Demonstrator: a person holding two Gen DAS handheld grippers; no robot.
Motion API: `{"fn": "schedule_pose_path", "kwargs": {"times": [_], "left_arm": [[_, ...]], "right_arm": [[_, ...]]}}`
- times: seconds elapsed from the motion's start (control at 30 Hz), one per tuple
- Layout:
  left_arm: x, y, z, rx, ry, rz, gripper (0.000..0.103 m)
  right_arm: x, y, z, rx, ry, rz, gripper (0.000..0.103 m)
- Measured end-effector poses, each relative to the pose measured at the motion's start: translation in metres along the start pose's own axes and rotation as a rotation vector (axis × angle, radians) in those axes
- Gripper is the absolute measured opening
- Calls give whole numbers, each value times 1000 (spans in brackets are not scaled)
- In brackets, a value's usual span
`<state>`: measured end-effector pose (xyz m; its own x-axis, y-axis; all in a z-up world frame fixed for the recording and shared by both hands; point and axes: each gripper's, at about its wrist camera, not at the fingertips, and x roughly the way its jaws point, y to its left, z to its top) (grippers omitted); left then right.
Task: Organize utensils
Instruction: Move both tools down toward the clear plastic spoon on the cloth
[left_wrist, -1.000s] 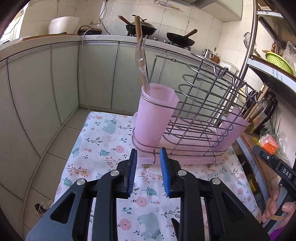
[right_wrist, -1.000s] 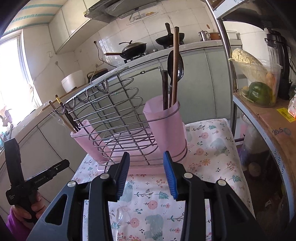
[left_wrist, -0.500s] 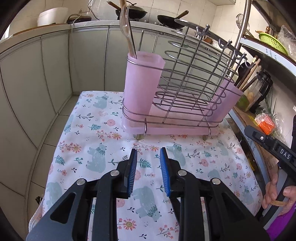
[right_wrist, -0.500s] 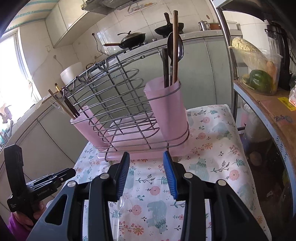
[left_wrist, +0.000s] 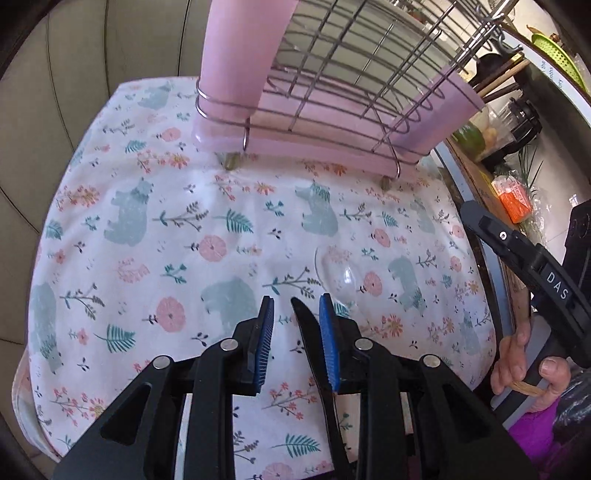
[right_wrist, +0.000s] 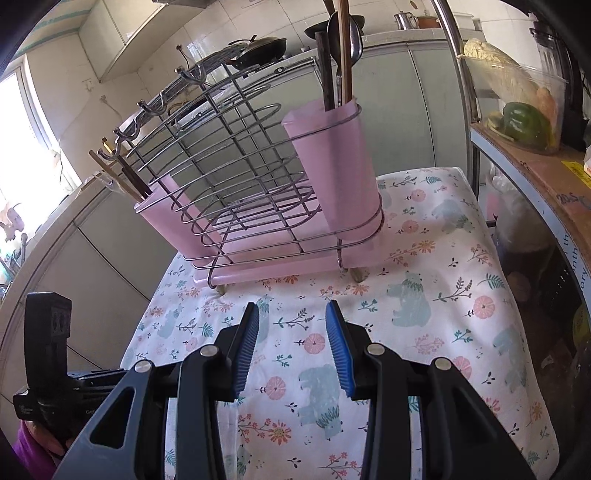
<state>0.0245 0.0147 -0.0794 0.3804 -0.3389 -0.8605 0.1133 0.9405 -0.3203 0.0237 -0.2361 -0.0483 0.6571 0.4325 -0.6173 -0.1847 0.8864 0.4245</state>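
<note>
A kitchen of pale tiled cabinets surrounds a small surface (left_wrist: 122, 155) under a floral, bear-printed cloth, with a wire rack (right_wrist: 236, 177) standing on its far side. In the left wrist view, the left gripper (left_wrist: 295, 314) hangs over the cloth with its pads spread; a black knife (left_wrist: 306, 325) lies on the cloth between them, its tip close against the right pad, not pinched. Just right of it lies a clear plastic spoon (left_wrist: 343, 277), hard to make out against the print. Closing now could clip the blade off-centre and let it twist or slide, or catch the cloth; the near-invisible spoon is easily knocked. In the right wrist view, the right gripper (right_wrist: 291, 336) is also spread and empty above bare cloth. On the rack, the left pink cup (right_wrist: 162, 210) holds chopsticks (right_wrist: 122, 173); the right pink cup (right_wrist: 332, 166) holds a dark spoon (right_wrist: 354, 33) and wooden handles. Dropping a utensil in carelessly might tip the light rack.
</note>
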Motion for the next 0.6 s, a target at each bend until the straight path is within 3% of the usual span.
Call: {"fn": "schedule_pose_path", "kwargs": {"times": [0.17,0.4,0.53,0.6], "left_arm": [[14,-5,2,-24,90,-12,25],[37,-22,6,17,165,57,25],[45,-29,6,37,167,97,25],[48,-33,4,64,154,132,17]], "right_arm": [[2,0,-2,6,15,9,37],[4,1,-3,8,28,16,37],[6,-1,-3,18,38,21,37],[9,0,-4,22,54,30,37]]}}
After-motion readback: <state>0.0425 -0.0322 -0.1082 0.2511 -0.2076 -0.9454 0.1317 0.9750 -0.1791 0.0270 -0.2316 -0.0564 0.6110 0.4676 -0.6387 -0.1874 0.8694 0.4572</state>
